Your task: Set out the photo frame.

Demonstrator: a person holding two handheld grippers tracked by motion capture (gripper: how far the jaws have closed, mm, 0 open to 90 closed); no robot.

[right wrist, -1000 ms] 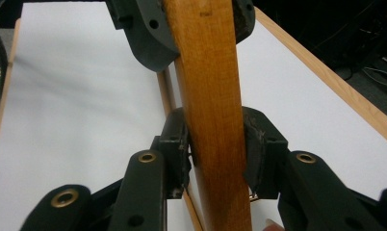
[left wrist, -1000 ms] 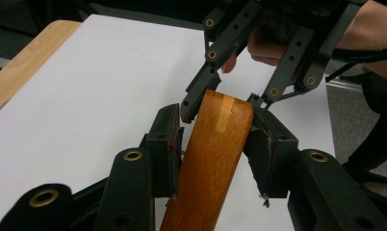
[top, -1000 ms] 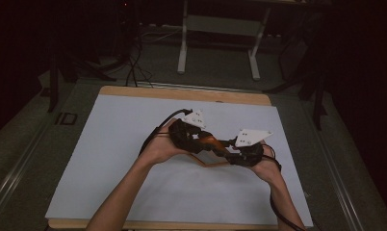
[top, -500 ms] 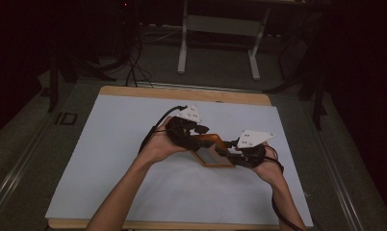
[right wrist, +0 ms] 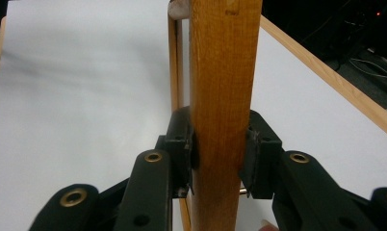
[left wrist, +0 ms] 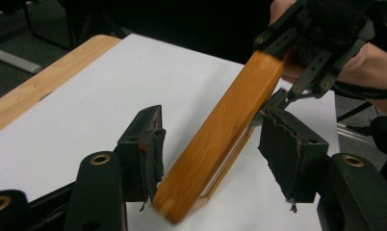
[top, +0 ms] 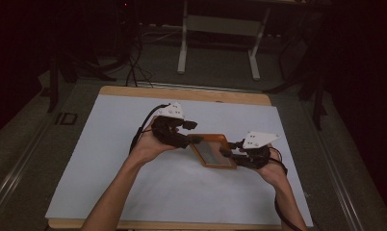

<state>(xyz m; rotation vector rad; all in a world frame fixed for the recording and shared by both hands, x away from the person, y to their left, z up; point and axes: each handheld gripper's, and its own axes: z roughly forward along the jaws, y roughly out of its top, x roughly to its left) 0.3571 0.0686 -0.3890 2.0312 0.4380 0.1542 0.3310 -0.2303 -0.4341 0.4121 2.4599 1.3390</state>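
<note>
Dim room, dark surroundings; the white table (top: 134,159) catches overhead light, softly shadowed; the near end of the wooden frame (left wrist: 182,202) blurs; no glare.

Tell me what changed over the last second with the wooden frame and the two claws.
The left claw let go: its jaws have just been opening and now stand apart from the wooden frame, which still lies between them, and the left hand drew back slightly to the left in the high view. The frame, earlier bunched between both hands, now shows flat over the white table. The right claw stays clamped on the frame's edge.
</note>
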